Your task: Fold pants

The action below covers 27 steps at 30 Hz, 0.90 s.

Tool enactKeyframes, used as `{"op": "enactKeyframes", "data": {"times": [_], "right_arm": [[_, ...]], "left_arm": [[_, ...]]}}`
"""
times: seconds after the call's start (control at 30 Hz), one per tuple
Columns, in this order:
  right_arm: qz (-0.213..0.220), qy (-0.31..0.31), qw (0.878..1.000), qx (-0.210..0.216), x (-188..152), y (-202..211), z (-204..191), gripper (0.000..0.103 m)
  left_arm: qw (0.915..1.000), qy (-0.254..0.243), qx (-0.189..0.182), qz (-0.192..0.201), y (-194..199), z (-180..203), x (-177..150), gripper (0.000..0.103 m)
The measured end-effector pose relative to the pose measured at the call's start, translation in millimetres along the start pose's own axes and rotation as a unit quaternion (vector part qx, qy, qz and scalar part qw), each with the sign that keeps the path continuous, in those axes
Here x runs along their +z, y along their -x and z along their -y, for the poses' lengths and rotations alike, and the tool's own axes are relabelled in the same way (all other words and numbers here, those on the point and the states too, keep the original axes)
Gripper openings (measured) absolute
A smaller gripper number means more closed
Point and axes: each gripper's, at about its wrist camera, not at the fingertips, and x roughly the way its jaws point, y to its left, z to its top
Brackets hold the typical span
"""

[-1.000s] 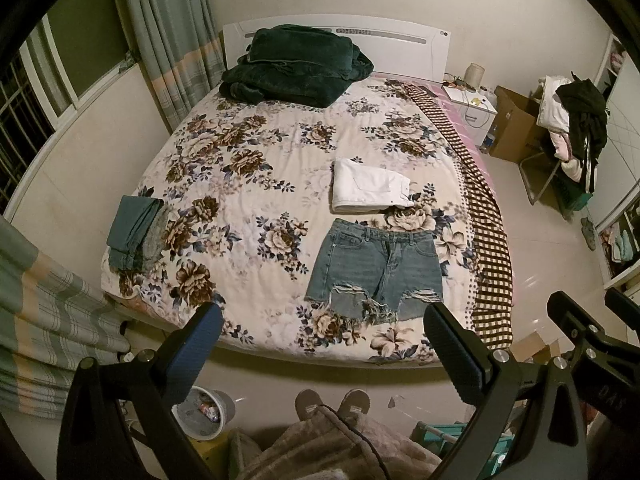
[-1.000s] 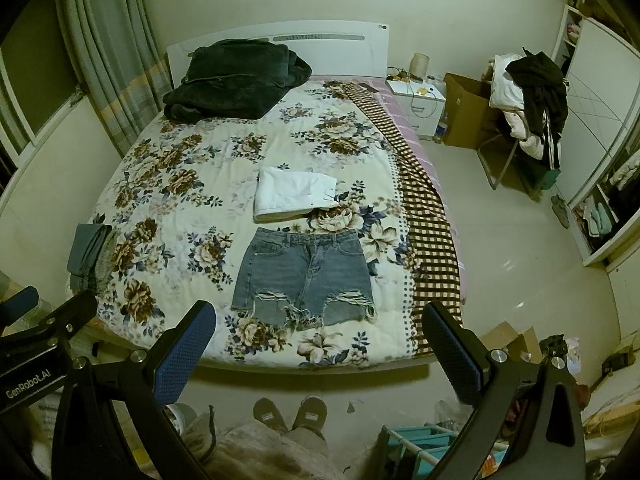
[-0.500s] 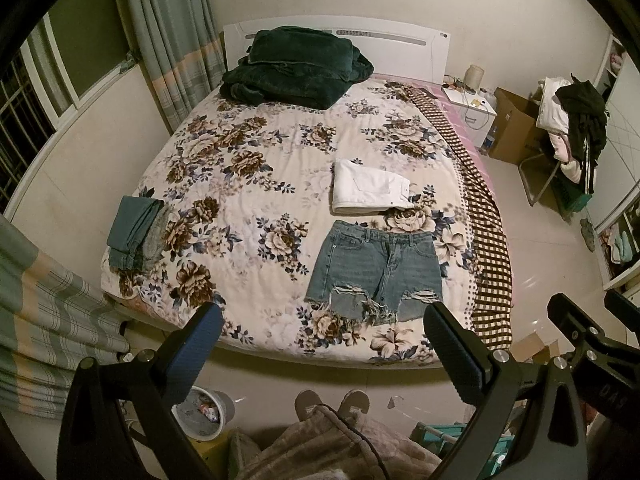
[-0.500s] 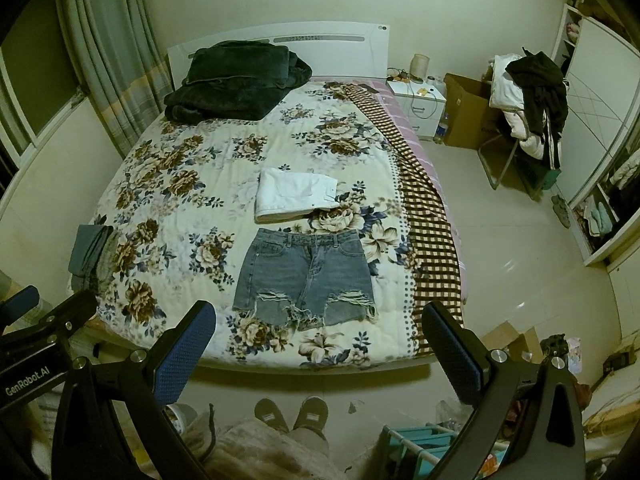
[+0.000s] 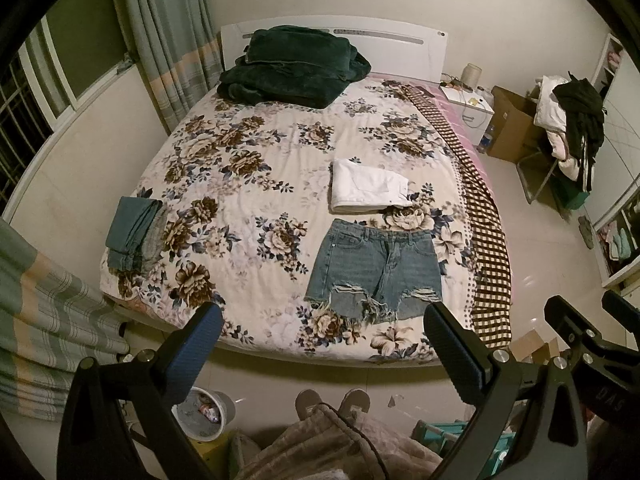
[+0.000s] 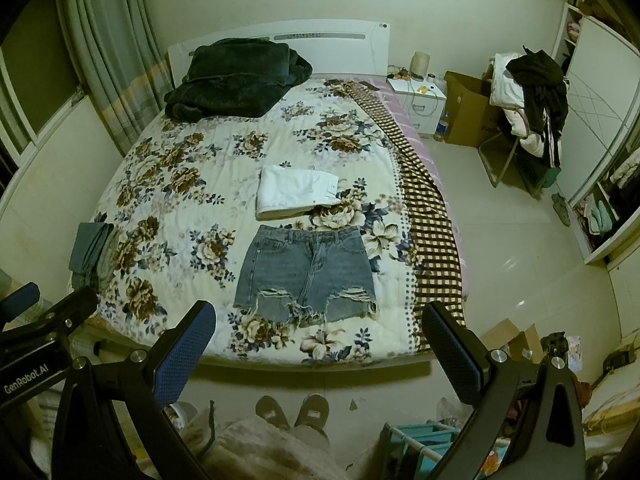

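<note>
Blue denim shorts with frayed hems lie spread flat near the foot of the bed; they also show in the right wrist view. A folded white garment lies just beyond their waistband, also seen in the right wrist view. My left gripper is open and empty, held high above the floor before the bed's foot. My right gripper is open and empty, beside it on the right.
The bed has a floral quilt with a dark green blanket at the head and folded teal clothes at the left edge. A checked cloth hangs off the right side. A nightstand, a box and a clothes-laden chair stand on the right.
Both grippers have drifted very slightly; the view is almost unchanged. The shorts and other clothes have not moved.
</note>
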Motion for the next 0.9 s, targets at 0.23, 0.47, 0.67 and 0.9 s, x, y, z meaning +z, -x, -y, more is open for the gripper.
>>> {"op": "enactKeyframes", "data": {"times": [0.23,0.47,0.67,0.9], "right_arm": [[-0.013,-0.007,1.000,-0.002,-5,0,-30,0.103],[-0.036,-0.043,0.998,-0.002,-5,-46,-25,0.103],[-0.072,-0.088,0.993,0.003,9,-123,6,0.103],[-0.111,-0.084,0.990,0.009,37,-238,55,0.103]], "left_arm": [[1.0000,-0.004,-0.003,-0.007,15,2,13,0.103],[0.9997,-0.017,0.017,0.001,-28,18,24,0.103],[0.9988,-0.028,0.040,-0.002,-92,20,40,0.103],[0.9968,-0.013,0.072,-0.029,-177,48,50,0.103]]}}
